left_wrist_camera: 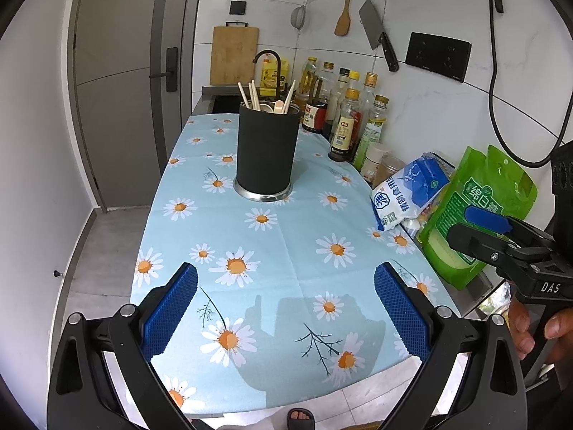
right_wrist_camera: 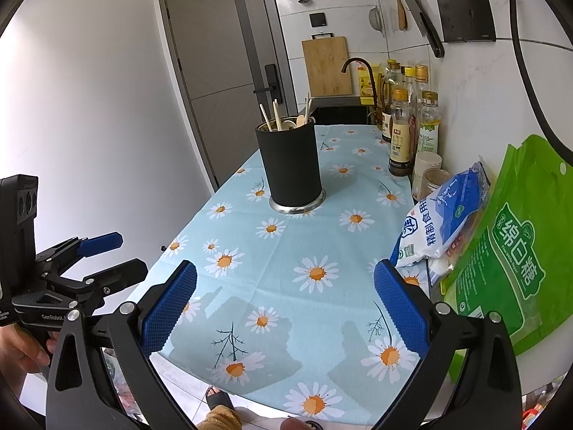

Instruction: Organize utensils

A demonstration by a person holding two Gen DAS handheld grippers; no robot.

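**Both tools spread, holder at 12 o'clock**

You held the left tool [left_wrist_camera: 285, 308] and right tool [right_wrist_camera: 285, 308] w/ jaws wide apart, nothing between them, over the bench's [left_wrist_camera: 286, 261] near edge. The black utensil holder [left_wrist_camera: 266, 150] stood upright at 12 o'clock, chopsticks [left_wrist_camera: 250, 96] and spoons inside. Bottles [left_wrist_camera: 345, 125] sat approx 1 o'clock.

Each handheld gripper has a black frame with silver round-head screws at the pivots and two fingers faced with blue, grid-textured pads [left_wrist_camera: 171, 313]. The right gripper [left_wrist_camera: 480, 227] carries white "DAS" lettering. The left gripper [right_wrist_camera: 107, 254] is marked "GenRobot". The person wears black open-toe sandals [left_wrist_camera: 301, 418].
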